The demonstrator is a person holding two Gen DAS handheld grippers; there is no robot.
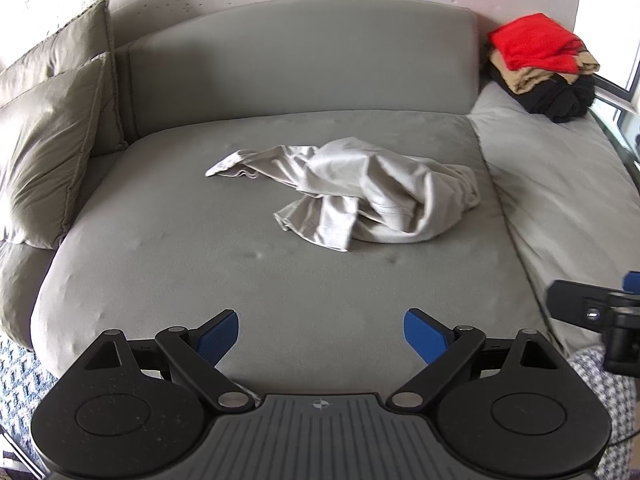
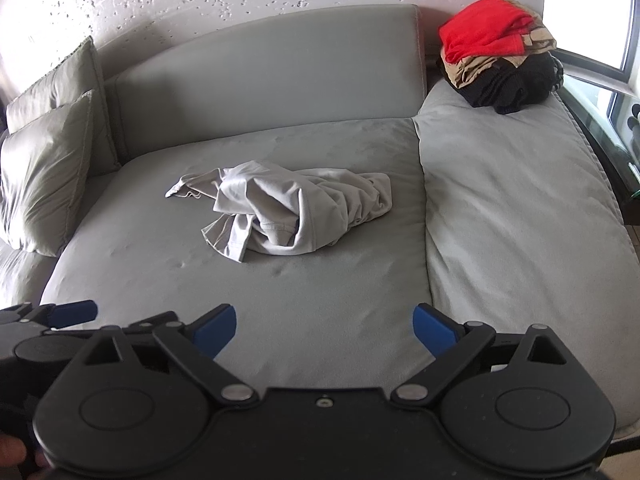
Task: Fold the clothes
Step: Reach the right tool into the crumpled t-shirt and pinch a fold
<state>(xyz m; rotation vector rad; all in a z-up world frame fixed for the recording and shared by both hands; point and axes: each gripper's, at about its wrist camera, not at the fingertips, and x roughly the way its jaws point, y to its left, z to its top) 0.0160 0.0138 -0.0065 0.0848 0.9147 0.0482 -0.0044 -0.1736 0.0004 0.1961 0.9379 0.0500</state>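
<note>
- Left wrist view: the left gripper [image 1: 321, 334] hangs over the near edge of the grey sofa [image 1: 200, 280], its blue-padded fingers [image 1: 219, 336] spread wide with nothing between them.
- A crumpled pale shirt [image 1: 352, 192] lies in a heap near the middle of the seat, well apart from the fingers, with a sleeve trailing out to the left.
- Two olive pillows [image 1: 48, 140] lean at the left end of the sofa.
- A stack of clothes [image 1: 544, 68], red on top, tan and black beneath, sits on the far right cushion by the window.
- Part of the right gripper [image 1: 592, 312] shows at the right edge.
- Right wrist view: the right gripper [image 2: 324, 330] is likewise held wide open and empty above the seat's near edge.
- The shirt [image 2: 288, 208] lies ahead on the left cushion, untouched and bunched.
- The stack [image 2: 500, 60] rests at the back of the right cushion.
- The pillows [image 2: 44, 160] stand at the left.
- The left gripper [image 2: 72, 314] pokes in at the left edge; its opening cannot be judged here.
</note>
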